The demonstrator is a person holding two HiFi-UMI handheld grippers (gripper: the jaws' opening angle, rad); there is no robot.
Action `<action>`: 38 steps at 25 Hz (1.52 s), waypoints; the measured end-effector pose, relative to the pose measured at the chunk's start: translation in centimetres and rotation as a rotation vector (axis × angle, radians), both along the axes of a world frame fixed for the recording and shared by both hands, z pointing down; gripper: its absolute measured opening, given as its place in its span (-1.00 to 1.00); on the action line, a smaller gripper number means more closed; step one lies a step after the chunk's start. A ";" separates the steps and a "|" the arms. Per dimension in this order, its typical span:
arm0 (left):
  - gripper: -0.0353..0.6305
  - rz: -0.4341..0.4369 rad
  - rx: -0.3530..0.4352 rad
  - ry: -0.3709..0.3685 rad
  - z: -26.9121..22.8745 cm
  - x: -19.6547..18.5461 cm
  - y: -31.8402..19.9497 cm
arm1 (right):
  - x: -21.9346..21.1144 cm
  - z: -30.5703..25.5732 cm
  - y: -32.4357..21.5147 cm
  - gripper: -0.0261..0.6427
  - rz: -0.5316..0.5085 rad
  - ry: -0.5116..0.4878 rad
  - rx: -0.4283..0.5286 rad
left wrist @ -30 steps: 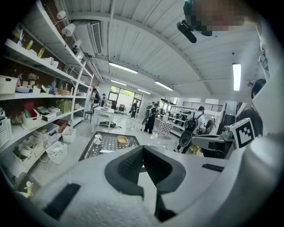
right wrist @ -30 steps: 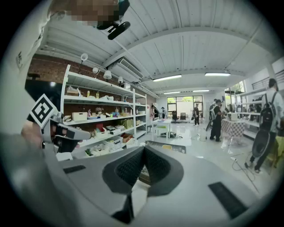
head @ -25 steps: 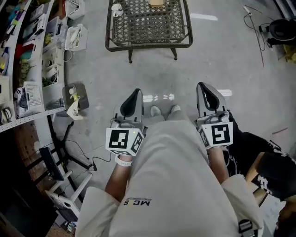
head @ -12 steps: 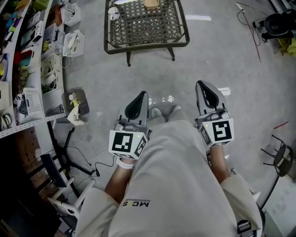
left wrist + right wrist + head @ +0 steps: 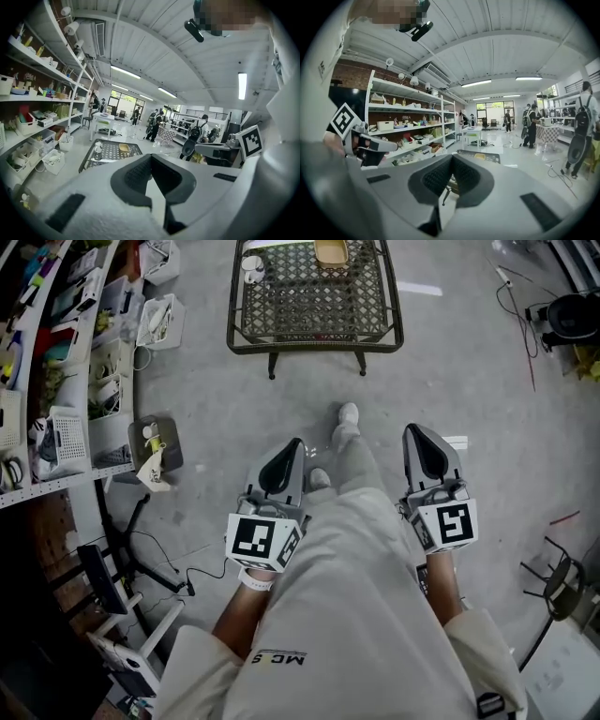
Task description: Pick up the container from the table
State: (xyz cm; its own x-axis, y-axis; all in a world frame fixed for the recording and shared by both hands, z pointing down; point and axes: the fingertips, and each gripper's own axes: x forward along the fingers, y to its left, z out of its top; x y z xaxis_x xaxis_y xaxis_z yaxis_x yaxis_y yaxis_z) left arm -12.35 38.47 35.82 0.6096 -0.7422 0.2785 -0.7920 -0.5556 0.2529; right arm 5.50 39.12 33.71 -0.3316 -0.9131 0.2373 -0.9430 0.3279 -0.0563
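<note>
Head view looks down past the person's pale trousers to both tongs. The left gripper (image 5: 284,457) and right gripper (image 5: 427,439) are each clenched on nothing, jaws pressed together. Well ahead on the grey floor stands the metal mesh table (image 5: 315,337). The tan container (image 5: 330,251) sits at its far edge, well apart from both grippers, with a white cup (image 5: 251,266) near the table's left corner.

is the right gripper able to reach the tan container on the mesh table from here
Probably not yet: the right gripper hangs shut beside the person, and the container sits on the table well ahead.
</note>
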 end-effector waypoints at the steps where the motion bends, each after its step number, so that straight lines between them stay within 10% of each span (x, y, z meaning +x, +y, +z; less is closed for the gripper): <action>1: -0.83 -0.002 -0.007 -0.002 0.2 -0.1 -0.6 | -0.2 0.2 -0.7 -0.87 -0.006 -0.004 -0.004; 24: -0.83 -0.073 0.013 -0.076 -2.3 7.9 -33.2 | 2.4 1.0 -34.0 -0.87 -0.216 -0.112 0.013; 38: -0.83 -0.017 -0.035 -0.058 -0.5 8.7 -39.8 | 3.3 0.1 -41.5 -0.87 -0.179 -0.090 0.035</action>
